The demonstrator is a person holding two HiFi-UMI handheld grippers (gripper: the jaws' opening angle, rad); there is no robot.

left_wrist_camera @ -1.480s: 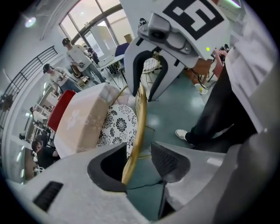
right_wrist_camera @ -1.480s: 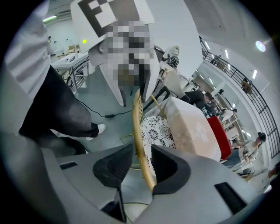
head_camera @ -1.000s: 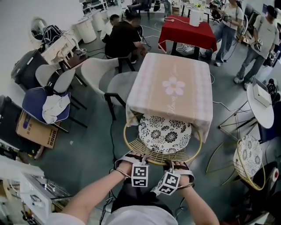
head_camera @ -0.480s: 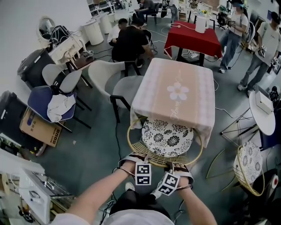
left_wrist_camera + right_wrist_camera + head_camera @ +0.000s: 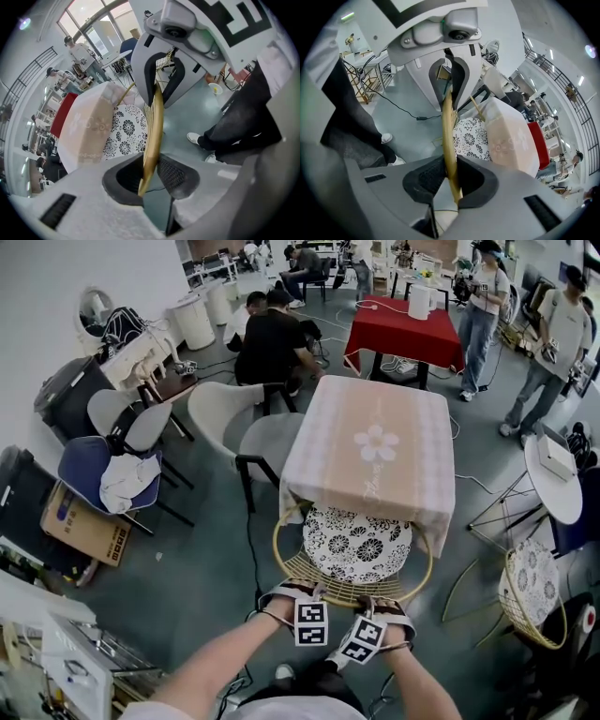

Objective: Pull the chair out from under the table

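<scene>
— Two grips are seen from the head view: left gripper (image 5: 296,591) and right gripper (image 5: 379,604) are set on the rim (image 5: 339,596) of the chair (image 5: 356,545), whose seat is tucked under the table (image 5: 370,451).
— Left gripper view?
— Rim is clamped, ready for pulling.
— Right gripper view?
— Jaws have just been closing; rim is pinched likewise.

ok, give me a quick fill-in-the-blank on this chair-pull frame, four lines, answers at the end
1. The left gripper is shut on the chair's golden ____.
2. The cushion on it has a black-and-white ____ print.
3. The tablecloth shows one white ____ in its middle.
4. The table farther back wears a ____ cloth.

Missing words: rim; floral; flower; red.
</scene>
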